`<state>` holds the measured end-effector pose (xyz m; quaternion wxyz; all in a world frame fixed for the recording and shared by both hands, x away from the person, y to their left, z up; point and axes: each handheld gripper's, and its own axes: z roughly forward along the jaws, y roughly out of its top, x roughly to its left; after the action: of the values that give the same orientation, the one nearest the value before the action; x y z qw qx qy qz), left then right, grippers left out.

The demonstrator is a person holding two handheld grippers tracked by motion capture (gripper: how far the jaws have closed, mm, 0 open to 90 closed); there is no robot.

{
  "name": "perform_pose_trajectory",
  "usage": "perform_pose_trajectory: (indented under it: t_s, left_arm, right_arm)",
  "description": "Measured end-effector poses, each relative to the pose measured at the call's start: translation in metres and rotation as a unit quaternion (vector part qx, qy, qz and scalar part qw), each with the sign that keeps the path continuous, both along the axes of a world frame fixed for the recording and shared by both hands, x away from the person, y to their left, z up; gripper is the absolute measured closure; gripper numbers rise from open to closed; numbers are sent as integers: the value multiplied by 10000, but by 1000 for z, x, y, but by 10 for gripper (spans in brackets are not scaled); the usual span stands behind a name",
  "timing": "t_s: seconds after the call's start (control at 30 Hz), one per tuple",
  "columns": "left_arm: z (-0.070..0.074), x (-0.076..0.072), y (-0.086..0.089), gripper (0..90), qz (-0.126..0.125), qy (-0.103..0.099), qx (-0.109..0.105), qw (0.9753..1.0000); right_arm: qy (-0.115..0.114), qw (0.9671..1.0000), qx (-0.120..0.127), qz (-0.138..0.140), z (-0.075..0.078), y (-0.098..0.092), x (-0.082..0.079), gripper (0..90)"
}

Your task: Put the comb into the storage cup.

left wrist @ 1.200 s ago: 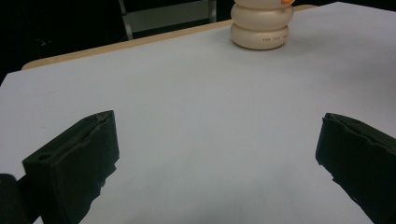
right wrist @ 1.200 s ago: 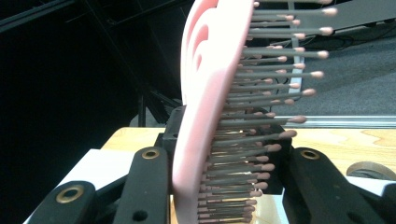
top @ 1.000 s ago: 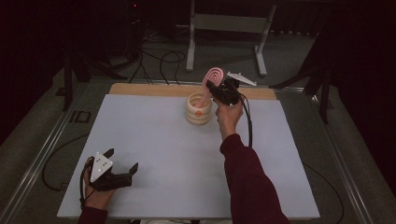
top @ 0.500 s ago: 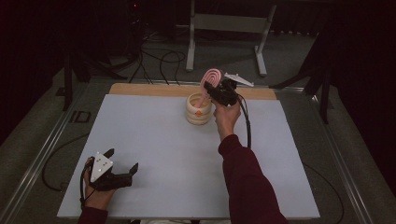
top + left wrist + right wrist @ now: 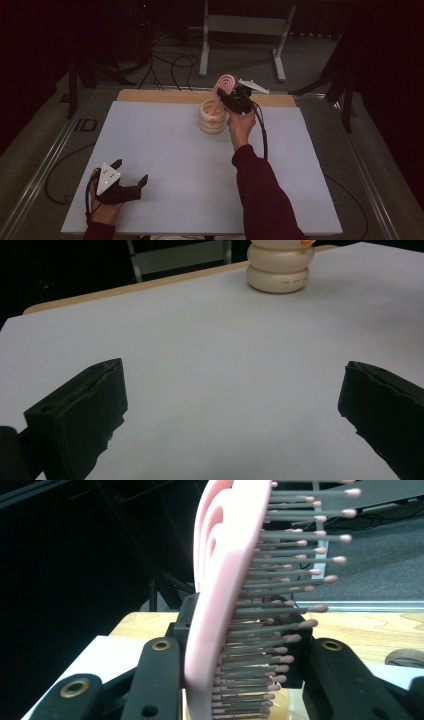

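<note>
Pink plastic hairbrush [image 5: 223, 85] stands nearly upright near the middle of the table's far edge, its handle reaching down into the cream ribbed holder [image 5: 212, 117] and its grey bristles [image 5: 280, 605] facing sideways. The right gripper [image 5: 231, 101] is clamped on the brush just above the holder's rim, one jaw against the pink back and the other on the bristle side. The left gripper [image 5: 131, 176] rests at the near left corner of the white table [image 5: 165, 165], well apart from the holder, its jaws spread wide with nothing between them.
</note>
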<state>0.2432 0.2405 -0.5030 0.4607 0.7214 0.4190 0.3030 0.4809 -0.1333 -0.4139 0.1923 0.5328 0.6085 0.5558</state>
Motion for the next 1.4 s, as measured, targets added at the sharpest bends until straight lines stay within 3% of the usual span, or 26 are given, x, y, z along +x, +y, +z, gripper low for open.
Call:
perform_pose_trajectory:
  t_s: [0.8,1.4]
  left_arm:
    - [0,0,0,1,7,-3,-10,10000]
    - [0,0,1,1,14,-5,-12,10000]
  right_arm:
    - [14,9998,-144,-97,-7,2,1,636]
    - [59,9999,-111,-51,-12,6,1,636]
